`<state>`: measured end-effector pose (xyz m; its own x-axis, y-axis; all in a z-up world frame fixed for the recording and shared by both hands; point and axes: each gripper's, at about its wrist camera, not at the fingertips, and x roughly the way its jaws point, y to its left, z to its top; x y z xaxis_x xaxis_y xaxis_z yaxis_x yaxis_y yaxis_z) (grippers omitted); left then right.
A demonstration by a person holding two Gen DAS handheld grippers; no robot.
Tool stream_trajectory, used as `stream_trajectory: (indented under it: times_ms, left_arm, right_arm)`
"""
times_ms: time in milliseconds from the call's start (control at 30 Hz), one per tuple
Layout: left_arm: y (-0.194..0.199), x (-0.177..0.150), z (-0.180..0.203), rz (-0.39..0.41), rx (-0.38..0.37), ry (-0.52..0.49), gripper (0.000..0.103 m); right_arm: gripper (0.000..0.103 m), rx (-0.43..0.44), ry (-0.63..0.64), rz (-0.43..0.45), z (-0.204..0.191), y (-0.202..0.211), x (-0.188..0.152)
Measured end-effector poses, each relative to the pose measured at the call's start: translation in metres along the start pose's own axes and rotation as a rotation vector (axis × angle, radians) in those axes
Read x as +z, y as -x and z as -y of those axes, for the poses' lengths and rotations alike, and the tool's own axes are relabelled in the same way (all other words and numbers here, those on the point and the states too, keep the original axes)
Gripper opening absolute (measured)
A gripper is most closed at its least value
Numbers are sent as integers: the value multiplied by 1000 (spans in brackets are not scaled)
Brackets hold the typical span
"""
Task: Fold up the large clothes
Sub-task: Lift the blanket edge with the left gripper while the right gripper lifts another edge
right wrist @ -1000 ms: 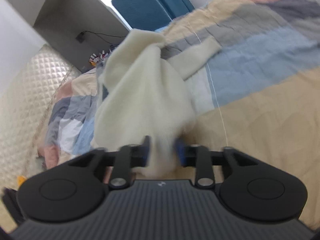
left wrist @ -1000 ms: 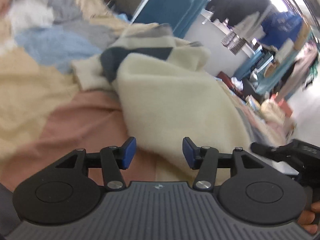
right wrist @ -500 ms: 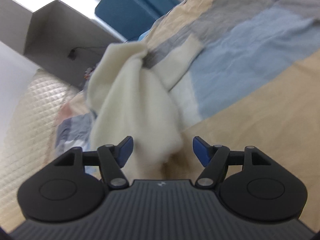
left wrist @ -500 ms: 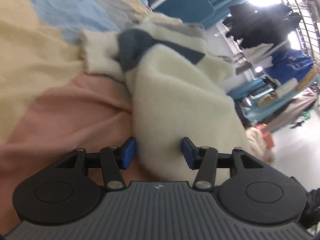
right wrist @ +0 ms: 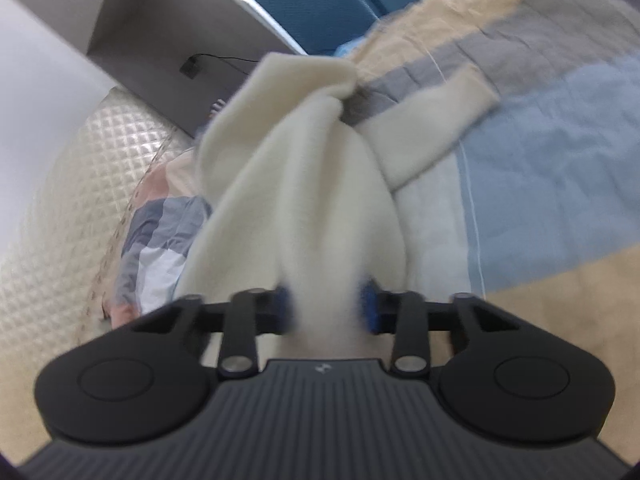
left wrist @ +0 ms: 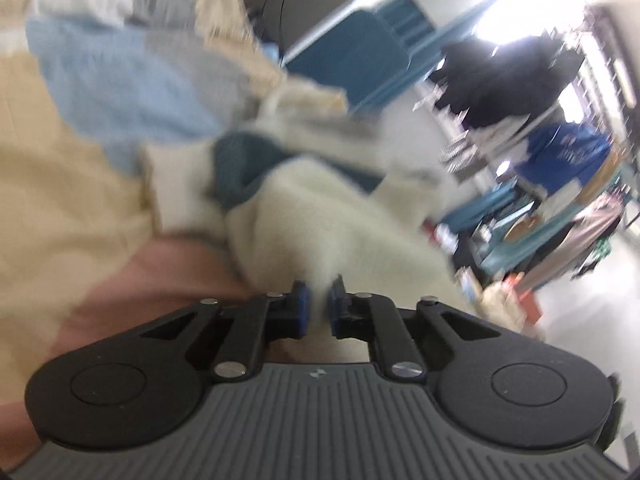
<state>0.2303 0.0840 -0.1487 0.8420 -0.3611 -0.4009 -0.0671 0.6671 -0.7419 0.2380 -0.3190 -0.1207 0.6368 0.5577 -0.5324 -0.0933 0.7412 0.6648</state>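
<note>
A cream fleece garment (left wrist: 340,216) with dark blue-grey panels (left wrist: 240,160) lies bunched on a patchwork bedspread (left wrist: 72,200). My left gripper (left wrist: 318,308) is shut on a pinch of its cream edge. In the right wrist view the same garment (right wrist: 304,184) hangs in a bunch from my right gripper (right wrist: 326,308), whose blue pads are closed on a thick fold of it. One cream sleeve (right wrist: 436,124) trails onto the bedspread (right wrist: 560,168).
The bedspread has beige, pink, light blue and grey patches. A blue chair (right wrist: 320,0) and a grey desk (right wrist: 168,48) stand beyond the bed, with a quilted headboard (right wrist: 60,200) at the left. Clothes racks (left wrist: 560,152) fill the room at the right.
My left gripper has closed on the cream edge that lay between its open fingers. My right gripper opened half a second ago and has closed again on the garment.
</note>
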Motion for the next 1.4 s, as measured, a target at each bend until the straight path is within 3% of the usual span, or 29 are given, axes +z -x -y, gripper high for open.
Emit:
stream_trajectory:
  times_ms: [67, 333, 467, 533, 667, 800, 967, 1233, 1400]
  left_arm:
    - [18, 7, 8, 56, -35, -5, 10]
    - [98, 13, 28, 175, -106, -9, 8]
    - [141, 2, 37, 198, -116, -31, 8]
    - [155, -3, 40, 182, -110, -49, 8]
    - [143, -7, 39, 133, -47, -73, 9]
    - [114, -12, 23, 54, 23, -61, 9]
    - [69, -12, -2, -24, 110, -12, 9]
    - [15, -6, -22, -80, 166, -19, 9]
    - [7, -2, -26, -90, 161, -17, 9]
  right_arm:
    - [19, 23, 46, 14, -9, 8, 0]
    - [15, 147, 237, 135, -58, 57, -5]
    - [15, 178, 325, 141, -77, 85, -18]
    - [15, 154, 358, 130, -82, 92, -24]
    - [15, 9, 417, 72, -87, 80, -30]
    - [16, -63, 375, 20, -76, 58, -29]
    - [18, -99, 342, -43, -64, 29, -31]
    - [21, -164, 293, -110, -42, -18, -31]
    - [21, -167, 265, -122, -34, -32, -32]
